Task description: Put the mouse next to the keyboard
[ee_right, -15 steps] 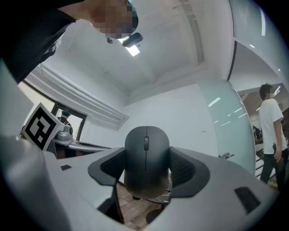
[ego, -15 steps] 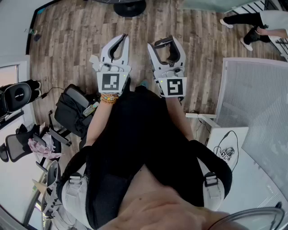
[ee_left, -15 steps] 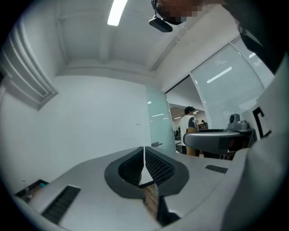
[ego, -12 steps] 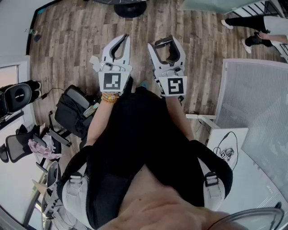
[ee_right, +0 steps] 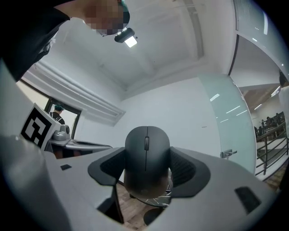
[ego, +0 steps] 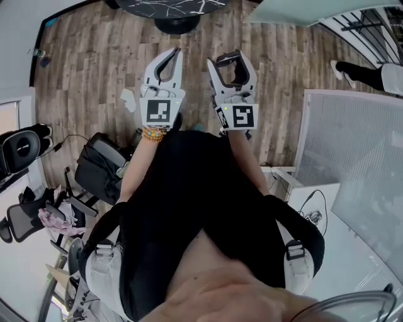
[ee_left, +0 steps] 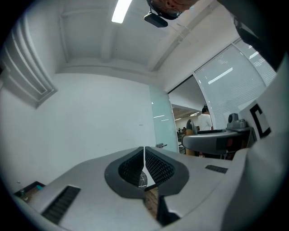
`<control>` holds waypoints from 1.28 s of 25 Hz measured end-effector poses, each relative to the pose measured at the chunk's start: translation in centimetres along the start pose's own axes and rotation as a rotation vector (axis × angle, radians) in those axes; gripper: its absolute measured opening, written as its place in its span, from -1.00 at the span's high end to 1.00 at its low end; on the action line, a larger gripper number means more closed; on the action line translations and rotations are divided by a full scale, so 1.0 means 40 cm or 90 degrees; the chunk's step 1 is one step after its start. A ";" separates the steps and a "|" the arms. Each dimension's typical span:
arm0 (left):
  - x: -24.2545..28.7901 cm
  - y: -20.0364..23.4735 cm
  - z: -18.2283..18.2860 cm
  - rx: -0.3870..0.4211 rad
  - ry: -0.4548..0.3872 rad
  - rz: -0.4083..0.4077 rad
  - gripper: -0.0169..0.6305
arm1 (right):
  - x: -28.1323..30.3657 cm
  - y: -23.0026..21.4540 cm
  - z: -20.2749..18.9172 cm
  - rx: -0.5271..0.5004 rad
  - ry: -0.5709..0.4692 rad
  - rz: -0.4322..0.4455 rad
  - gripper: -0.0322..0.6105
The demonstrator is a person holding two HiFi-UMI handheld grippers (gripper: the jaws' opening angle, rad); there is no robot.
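A black computer mouse (ee_right: 146, 155) sits nose up between the ribbed pads of my right gripper (ee_right: 146, 170), which is shut on its sides. In the head view the same mouse (ego: 233, 70) shows as a dark lump inside the right gripper (ego: 230, 60), held out level over the wooden floor. Beside it, my left gripper (ego: 174, 53) is at the same height with its tips touching. The left gripper view shows that gripper (ee_left: 144, 168) shut with nothing between its pads. No keyboard is in any view.
A dark round table on a pedestal base (ego: 176, 16) stands ahead at the top edge. A white partition and desk (ego: 352, 144) fill the right side. A black bag (ego: 101, 166) and office chairs (ego: 25, 144) are at the left. A person's legs (ego: 371, 72) show far right.
The head view has shifted forward: the floor has slid down and the dark table top has come in at the top. Both grippers keep their pose, the mouse still gripped. The far person has moved right.
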State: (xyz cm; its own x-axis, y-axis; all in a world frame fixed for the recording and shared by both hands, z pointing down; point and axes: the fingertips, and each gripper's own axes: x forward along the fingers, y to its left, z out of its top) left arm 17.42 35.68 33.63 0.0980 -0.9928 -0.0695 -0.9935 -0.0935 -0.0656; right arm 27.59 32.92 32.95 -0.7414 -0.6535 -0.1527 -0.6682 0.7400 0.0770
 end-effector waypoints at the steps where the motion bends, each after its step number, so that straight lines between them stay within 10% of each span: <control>1: 0.016 0.012 -0.001 0.001 -0.003 -0.003 0.88 | 0.020 -0.004 -0.002 -0.003 0.001 -0.002 -0.01; 21: 0.219 0.343 -0.091 -0.015 0.010 -0.023 0.89 | 0.418 0.020 -0.070 -0.031 0.027 -0.036 -0.01; 32: 0.462 0.453 -0.125 -0.008 0.024 0.002 0.89 | 0.647 -0.152 -0.117 -0.016 0.006 -0.050 -0.01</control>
State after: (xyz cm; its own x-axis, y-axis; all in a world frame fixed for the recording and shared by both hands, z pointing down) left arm 0.93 15.25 36.14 0.0930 -0.9951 -0.0326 -0.9944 -0.0912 -0.0533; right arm 12.16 10.77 33.12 -0.6875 -0.7107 -0.1493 -0.7252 0.6827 0.0899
